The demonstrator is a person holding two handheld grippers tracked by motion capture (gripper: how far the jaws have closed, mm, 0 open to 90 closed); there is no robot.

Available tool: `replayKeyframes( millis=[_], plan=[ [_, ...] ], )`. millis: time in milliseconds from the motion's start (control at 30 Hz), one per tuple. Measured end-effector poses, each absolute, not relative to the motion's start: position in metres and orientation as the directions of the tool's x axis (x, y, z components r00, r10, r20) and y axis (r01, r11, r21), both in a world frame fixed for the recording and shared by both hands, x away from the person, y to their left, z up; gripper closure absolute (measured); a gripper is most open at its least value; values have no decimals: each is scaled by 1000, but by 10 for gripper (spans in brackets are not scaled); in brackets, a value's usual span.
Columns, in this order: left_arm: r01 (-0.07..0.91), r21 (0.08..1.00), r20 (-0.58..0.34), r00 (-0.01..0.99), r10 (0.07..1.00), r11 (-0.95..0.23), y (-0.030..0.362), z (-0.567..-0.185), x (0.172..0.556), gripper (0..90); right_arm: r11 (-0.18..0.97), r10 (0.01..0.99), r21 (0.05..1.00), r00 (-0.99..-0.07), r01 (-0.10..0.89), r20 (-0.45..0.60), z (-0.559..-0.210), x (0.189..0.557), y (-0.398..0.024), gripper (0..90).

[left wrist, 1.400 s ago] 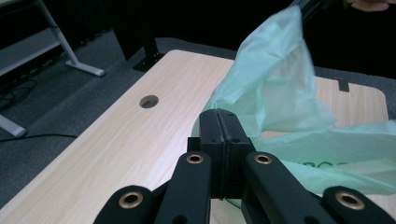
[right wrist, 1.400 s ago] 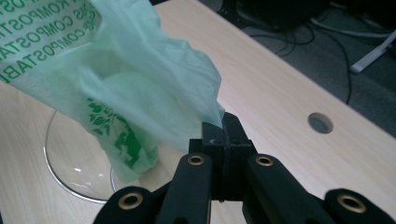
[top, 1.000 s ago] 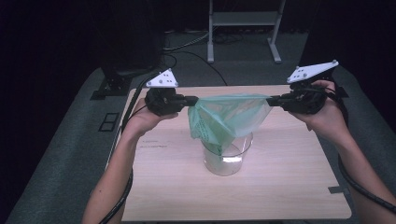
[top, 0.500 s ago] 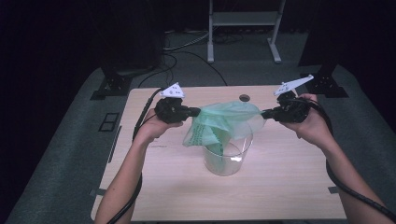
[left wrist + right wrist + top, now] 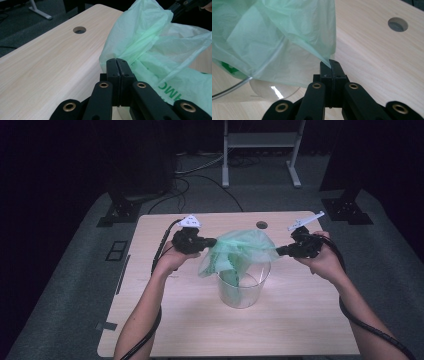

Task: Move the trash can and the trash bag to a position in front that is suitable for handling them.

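A: Where's the bag?

B: Green plastic bag [image 5: 235, 251] is stretched over the clear container [image 5: 241, 290], lower part hanging down inside it. The container stands on the wooden table [image 5: 165, 330], nearer than the round hole [image 5: 261, 225] in the tabletop.

A: Left side?

B: Left gripper [image 5: 212, 241] is just left of the container, above its rim. Jaws are pressed together on the bag's edge; in the left gripper view [image 5: 117, 62] the film bunches right at the tips.

A: Right?

B: Right gripper [image 5: 278, 252] is just right of the container, about level with the left one. Jaws are clamped on a thin corner of the bag; the right gripper view [image 5: 330, 62] shows the film pulled to a point between them.

A: Bag mouth over the rim?

B: Hard to say. The right gripper view shows the container's rim through the film, so the bag seems to drape over that side. The far side of the rim is hidden by the bag.

A: Print on it?

B: Green lettering low on the bag, too partial to read.
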State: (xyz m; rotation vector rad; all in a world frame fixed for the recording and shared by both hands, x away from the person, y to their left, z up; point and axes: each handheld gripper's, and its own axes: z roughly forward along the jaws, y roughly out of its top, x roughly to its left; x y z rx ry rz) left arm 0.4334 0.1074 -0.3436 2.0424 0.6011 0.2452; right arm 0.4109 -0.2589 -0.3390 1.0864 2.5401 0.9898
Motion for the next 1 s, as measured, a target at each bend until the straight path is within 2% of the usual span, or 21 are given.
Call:
replayKeyframes(
  millis=[567, 1000],
  plan=[
    [371, 850, -112, 822, 558, -375, 105, -366, 445, 877, 531, 689, 594, -716, 604, 112, -381, 417, -248, 900],
    [374, 842, -115, 827, 550, -388, 104, -371, 442, 873, 570, 644, 570, -752, 592, 138, -382, 406, -244, 900]
  ],
)
